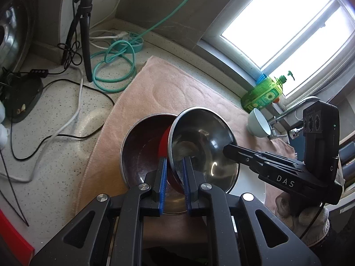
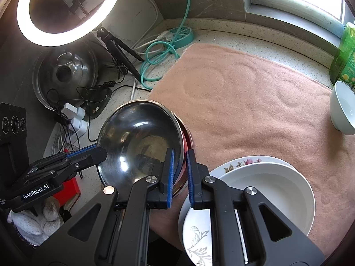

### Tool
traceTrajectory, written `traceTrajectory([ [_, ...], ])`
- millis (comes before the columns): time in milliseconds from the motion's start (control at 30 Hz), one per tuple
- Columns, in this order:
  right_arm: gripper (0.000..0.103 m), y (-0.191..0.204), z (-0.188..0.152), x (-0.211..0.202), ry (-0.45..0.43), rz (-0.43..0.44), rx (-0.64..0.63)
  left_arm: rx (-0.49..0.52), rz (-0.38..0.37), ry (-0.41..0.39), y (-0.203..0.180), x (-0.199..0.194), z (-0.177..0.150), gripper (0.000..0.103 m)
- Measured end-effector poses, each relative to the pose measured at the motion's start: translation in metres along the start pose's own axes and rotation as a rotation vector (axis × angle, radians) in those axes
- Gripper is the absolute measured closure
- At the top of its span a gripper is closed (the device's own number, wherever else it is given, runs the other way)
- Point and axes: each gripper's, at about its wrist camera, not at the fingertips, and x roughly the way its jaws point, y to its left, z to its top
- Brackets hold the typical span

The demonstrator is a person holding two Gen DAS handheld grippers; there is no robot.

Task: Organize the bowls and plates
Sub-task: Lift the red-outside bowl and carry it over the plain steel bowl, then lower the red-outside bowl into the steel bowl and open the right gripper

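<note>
A steel bowl with a red outside (image 1: 202,141) (image 2: 137,139) is held tilted over a larger steel bowl (image 1: 139,153) on the pink towel (image 1: 168,93) (image 2: 255,102). My left gripper (image 1: 174,177) is shut on its near rim. My right gripper (image 2: 179,175) (image 1: 228,149) is shut on the opposite rim. The left gripper shows in the right wrist view (image 2: 97,153). A stack of white plates and a white bowl (image 2: 261,190) lies on the towel right of my right gripper. A small white bowl (image 1: 259,123) (image 2: 342,108) rests tilted at the towel's far right.
A green detergent bottle (image 1: 264,95) (image 2: 344,59) stands by the window. A ring light on a tripod (image 2: 66,11), a teal cable and power strip (image 1: 117,59), chargers, black wires and a pot lid (image 2: 66,75) crowd the counter's left. A faucet (image 1: 295,108) is at right.
</note>
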Motion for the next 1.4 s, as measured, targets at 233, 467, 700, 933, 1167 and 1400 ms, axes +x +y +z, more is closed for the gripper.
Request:
traceTrajectory([
  [233, 0.092, 0.009, -0.002, 0.022, 0.039, -0.034, -0.04, -0.005, 0.035, 0.028, 0.015, 0.011, -0.002, 0.091],
  [467, 0.092, 0.014, -0.003, 0.036, 0.065, -0.056, -0.064, -0.011, 0.056, 0.042, 0.024, 0.016, -0.004, 0.091],
  [700, 0.092, 0.016, -0.002, 0.038, 0.064, -0.087, -0.084, -0.002, 0.064, 0.059, 0.026, 0.021, -0.004, 0.091],
  [933, 0.09, 0.017, 0.0, 0.043, 0.07, -0.099, -0.09, -0.004, 0.065, 0.077, 0.026, 0.027, -0.003, 0.091],
  [1167, 0.087, 0.016, 0.001, 0.043, 0.064, -0.091, -0.089, -0.001, 0.065, 0.091, 0.027, 0.029, -0.001, 0.091],
  [1400, 0.073, 0.019, 0.005, 0.039, 0.045, -0.08, -0.096, -0.002, 0.068, 0.087, 0.028, 0.028, 0.001, 0.09],
])
